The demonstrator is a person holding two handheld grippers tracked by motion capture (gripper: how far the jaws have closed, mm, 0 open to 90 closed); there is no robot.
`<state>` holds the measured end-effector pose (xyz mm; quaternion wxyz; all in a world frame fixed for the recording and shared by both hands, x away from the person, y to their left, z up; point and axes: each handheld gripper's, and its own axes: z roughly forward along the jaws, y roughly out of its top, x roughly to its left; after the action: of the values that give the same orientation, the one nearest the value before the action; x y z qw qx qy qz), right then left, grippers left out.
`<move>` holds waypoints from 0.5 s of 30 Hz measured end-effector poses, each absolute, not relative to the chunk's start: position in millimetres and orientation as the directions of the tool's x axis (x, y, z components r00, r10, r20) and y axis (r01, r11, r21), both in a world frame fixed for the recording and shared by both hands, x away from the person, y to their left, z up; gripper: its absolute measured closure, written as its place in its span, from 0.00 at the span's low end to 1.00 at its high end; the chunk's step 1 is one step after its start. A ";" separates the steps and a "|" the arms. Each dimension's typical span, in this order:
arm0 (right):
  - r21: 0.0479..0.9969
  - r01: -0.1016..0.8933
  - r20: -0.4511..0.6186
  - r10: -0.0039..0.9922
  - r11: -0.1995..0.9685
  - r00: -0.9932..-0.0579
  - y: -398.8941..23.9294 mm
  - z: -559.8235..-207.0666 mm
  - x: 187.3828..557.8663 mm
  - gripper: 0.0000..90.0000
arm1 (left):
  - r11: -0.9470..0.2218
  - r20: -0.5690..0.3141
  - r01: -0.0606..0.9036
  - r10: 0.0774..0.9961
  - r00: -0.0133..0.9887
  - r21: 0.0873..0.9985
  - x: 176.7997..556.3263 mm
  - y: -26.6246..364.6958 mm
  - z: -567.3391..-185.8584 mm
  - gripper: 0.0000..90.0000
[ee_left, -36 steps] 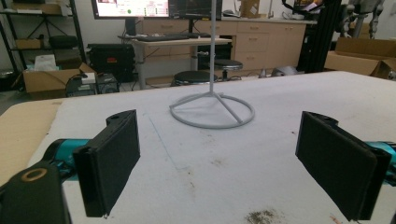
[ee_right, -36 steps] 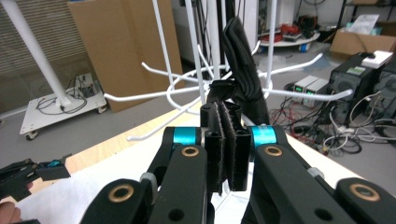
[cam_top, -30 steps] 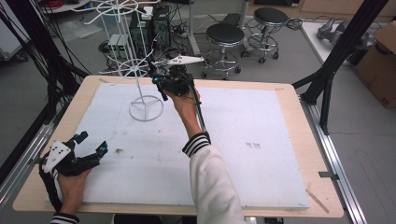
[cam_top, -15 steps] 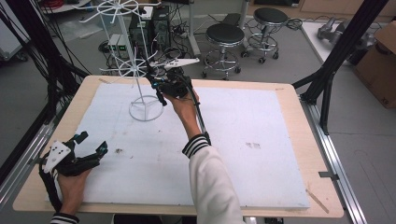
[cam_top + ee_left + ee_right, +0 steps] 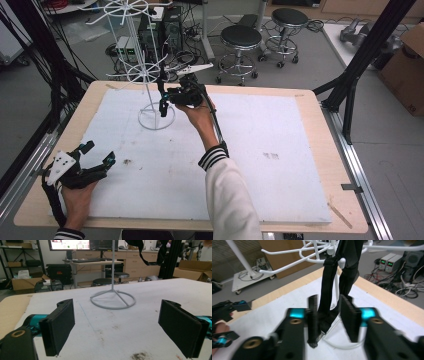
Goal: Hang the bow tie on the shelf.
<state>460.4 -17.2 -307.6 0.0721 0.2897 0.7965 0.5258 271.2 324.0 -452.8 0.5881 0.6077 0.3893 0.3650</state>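
no legible writing | right gripper (image 5: pixel 329 315): jaws part-open around black strap (image 5: pixel 329 290) hanging on white wire rack (image 5: pixel 150 75) | left gripper (image 5: pixel 125 325): jaws spread wide, empty, resting on white board (image 5: pixel 270 130)

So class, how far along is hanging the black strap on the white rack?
Done: the strap already hangs from a hook of the rack. In hand: the right gripper has its jaws around the strap, a gap visible. Left: letting go; the left gripper rests open on the table.
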 end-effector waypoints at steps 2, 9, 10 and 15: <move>0.873 0.399 0.208 0.525 0.281 -0.825 -21.0 -306.4 459.0 0.49 | -0.004 -0.016 0.046 0.903 0.430 0.999 271.2 324.0 -452.8 0.16; 0.872 0.396 0.206 0.516 0.289 -0.832 -50.3 -293.1 439.3 0.20 | -0.008 -0.011 0.041 0.903 0.429 0.999 271.4 323.8 -452.9 0.16; 0.886 0.373 0.187 0.522 0.277 -0.832 -58.9 -292.0 432.2 0.17 | -0.008 -0.010 0.041 0.903 0.429 0.999 271.4 323.7 -452.9 0.16; 0.901 0.340 0.139 0.565 0.268 -0.813 -108.2 -284.9 398.3 0.12 | -0.013 -0.005 0.037 0.902 0.431 0.999 271.0 323.3 -452.9 0.16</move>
<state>398.3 -108.2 -284.9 0.1056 0.2869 0.7891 0.5328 271.0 323.3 -452.9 0.5871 0.6088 0.3859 0.3684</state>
